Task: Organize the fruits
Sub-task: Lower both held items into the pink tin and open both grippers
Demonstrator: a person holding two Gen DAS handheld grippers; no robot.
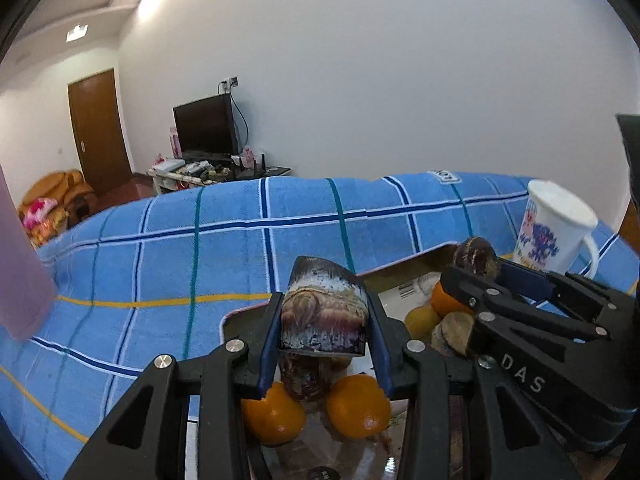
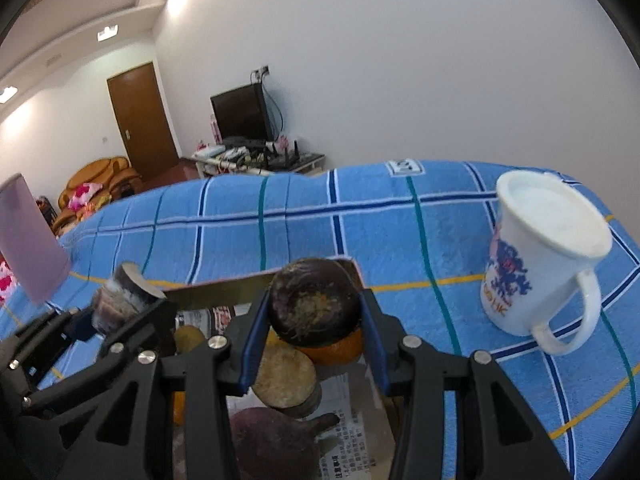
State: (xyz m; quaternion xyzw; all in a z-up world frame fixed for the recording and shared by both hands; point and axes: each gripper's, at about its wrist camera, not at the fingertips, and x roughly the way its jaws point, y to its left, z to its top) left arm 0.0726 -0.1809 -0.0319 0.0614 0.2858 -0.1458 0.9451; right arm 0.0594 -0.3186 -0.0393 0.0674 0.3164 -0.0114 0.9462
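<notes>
Fruits lie heaped in a shallow box (image 1: 404, 270) on the blue checked cloth (image 1: 200, 248), and both grippers hang over it with a piece each. Left gripper (image 1: 324, 330) has its blue pads pressed against the two sides of a cut, purple-brown chunk (image 1: 324, 312) with a frosted-looking skin, lifted clear of the pile. Below it, between the fingers, sit two oranges (image 1: 358, 406) side by side with a dark reddish fruit (image 1: 306, 380) wedged between and above them. Right gripper (image 2: 314, 320) is clamped on a round, dark brown fruit (image 2: 314, 304) whose cut or stem end, rough and yellowish, faces the camera; it too is held above the heap. Just under it I see an orange (image 2: 340, 346), a tan cut disc (image 2: 284, 376) and, nearer, a dull purple piece (image 2: 272, 436) lying on printed paper (image 2: 352, 440) that lines the box. Seen from the left, the right gripper stands just beside, over the far corner of the box, with more yellow and orange fruit (image 1: 422, 320) under it. A white mug (image 2: 548, 252) with a blue and red print stands on the cloth to the right, apart from the box. A pale purple cup (image 2: 28, 240) stands off to the left. Beyond the cloth, a television (image 1: 206, 126) stands by the wall and a brown door (image 1: 100, 132) is shut.
</notes>
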